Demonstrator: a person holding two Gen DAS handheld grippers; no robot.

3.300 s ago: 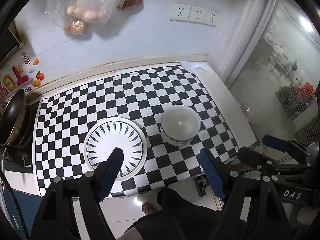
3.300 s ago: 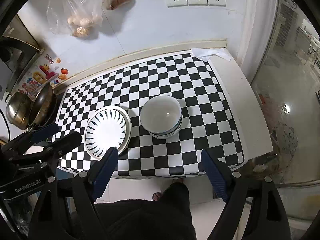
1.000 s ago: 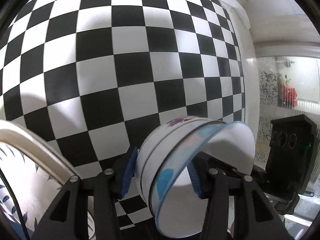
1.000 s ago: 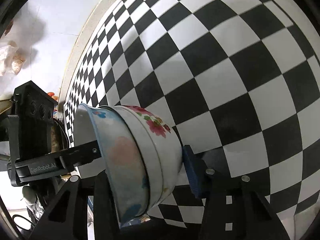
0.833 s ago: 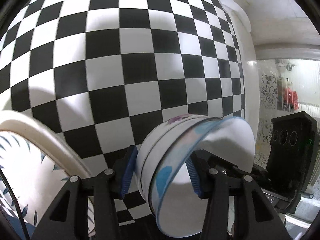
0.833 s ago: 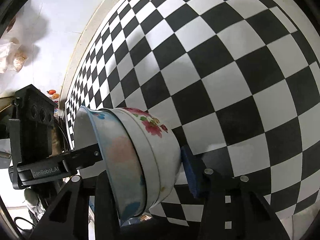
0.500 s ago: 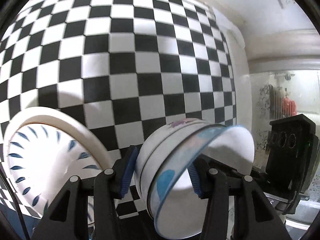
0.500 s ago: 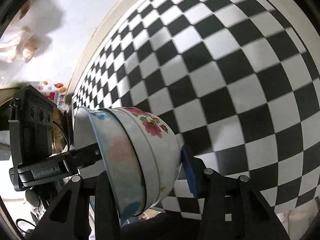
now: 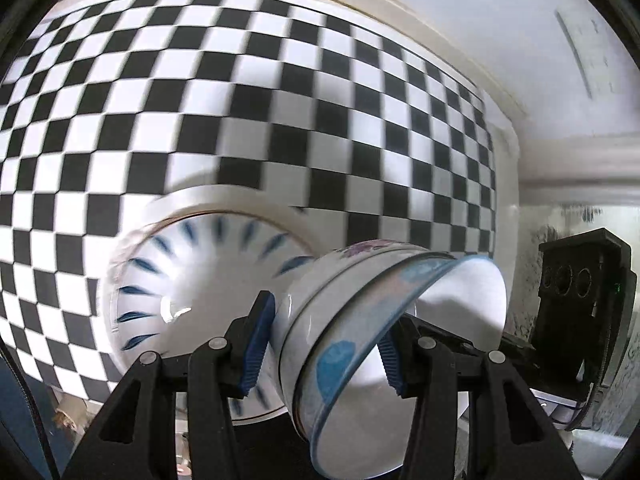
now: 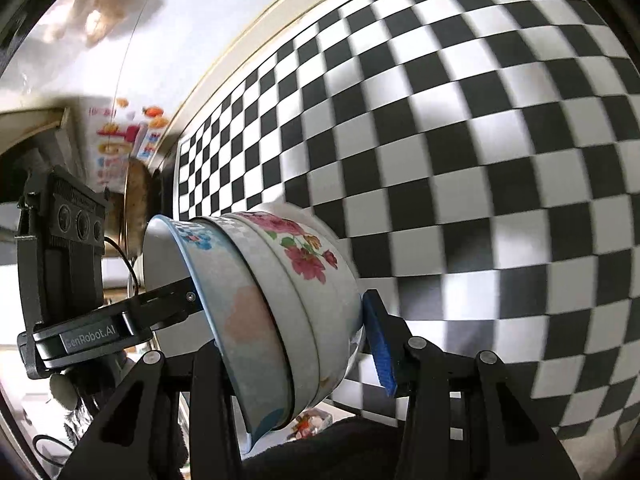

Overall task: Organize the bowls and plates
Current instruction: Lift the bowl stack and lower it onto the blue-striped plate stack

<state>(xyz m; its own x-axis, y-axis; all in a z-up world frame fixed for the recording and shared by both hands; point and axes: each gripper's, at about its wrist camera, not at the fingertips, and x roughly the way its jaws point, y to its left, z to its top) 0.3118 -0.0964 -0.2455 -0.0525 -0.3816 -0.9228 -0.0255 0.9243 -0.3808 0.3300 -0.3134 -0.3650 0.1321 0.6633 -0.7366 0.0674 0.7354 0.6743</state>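
I am holding a stack of nested bowls (image 9: 352, 344) between both tools, tipped on its side and lifted clear of the checkered counter (image 9: 280, 92). On my left, the left gripper (image 9: 324, 344) is clamping the wall of the stack: one blue pad (image 9: 258, 346) is pressing the white outside of the bowls, the other is reaching inside the blue-rimmed mouth. Below and left of the bowls in the left wrist view, a white plate with blue leaf marks (image 9: 188, 292) is lying flat on the counter near its front edge, blurred.

Moving right, the right gripper (image 10: 300, 344) is gripping the opposite side of the same stack (image 10: 288, 296). Its right pad (image 10: 380, 344) is pressing against the flowered outer bowl, and its left finger is hidden behind the rim, inside the bowls. The left tool's black body is showing at the far left of the right wrist view, beside a metal pot (image 10: 136, 208) at the counter's end.
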